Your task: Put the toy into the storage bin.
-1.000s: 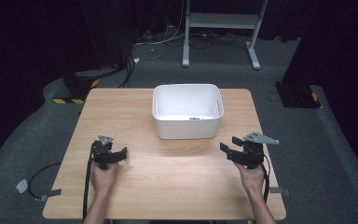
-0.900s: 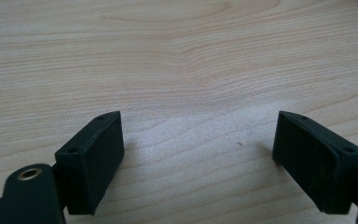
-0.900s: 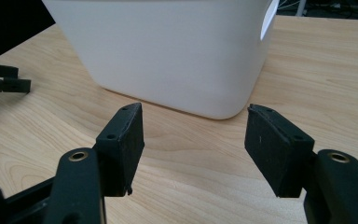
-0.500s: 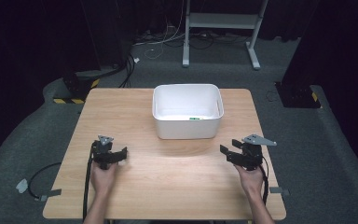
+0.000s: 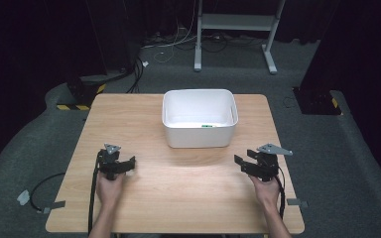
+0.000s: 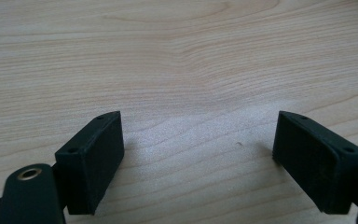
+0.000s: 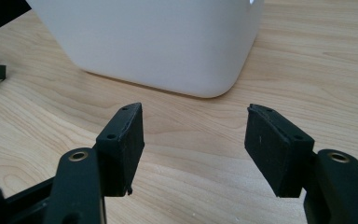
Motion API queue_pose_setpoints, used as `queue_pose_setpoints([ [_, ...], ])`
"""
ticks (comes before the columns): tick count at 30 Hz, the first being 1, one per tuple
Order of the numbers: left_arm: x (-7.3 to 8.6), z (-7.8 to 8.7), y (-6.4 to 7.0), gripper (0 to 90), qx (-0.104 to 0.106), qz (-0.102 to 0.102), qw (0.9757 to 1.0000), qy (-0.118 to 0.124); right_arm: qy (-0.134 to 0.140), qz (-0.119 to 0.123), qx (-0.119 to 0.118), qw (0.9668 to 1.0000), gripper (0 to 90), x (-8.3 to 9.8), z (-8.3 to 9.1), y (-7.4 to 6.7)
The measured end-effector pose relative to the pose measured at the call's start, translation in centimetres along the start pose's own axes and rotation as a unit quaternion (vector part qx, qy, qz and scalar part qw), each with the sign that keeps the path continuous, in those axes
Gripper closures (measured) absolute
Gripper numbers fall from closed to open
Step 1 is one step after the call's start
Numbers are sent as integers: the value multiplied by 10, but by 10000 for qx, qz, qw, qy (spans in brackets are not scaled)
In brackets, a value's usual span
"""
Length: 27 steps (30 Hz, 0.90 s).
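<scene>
White rectangular tub (image 5: pixel 200 135), upright, mid-table toward the far edge, small green item (image 5: pixel 204 126) inside.

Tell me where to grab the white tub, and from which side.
Grip the white tub by its rim, one pad inside and one outside the near wall, coming from above. Its walls look smooth and rounded, its mouth is open upward, and the body looks too wide for the right tool to span.
</scene>
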State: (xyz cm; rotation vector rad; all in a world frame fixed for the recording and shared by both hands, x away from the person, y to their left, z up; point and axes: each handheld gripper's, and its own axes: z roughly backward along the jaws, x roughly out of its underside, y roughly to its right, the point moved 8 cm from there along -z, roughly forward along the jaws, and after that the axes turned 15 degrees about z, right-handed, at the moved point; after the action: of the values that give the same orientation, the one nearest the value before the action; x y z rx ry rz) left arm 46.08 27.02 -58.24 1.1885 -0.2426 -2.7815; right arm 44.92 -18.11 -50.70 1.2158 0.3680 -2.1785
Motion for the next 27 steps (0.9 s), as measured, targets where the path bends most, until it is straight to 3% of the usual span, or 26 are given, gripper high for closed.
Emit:
queue_pose_setpoints([
  [27,0,0,0,166,-1,0,10000,-1,-331,-185,117,9992,377,17,-24,13],
])
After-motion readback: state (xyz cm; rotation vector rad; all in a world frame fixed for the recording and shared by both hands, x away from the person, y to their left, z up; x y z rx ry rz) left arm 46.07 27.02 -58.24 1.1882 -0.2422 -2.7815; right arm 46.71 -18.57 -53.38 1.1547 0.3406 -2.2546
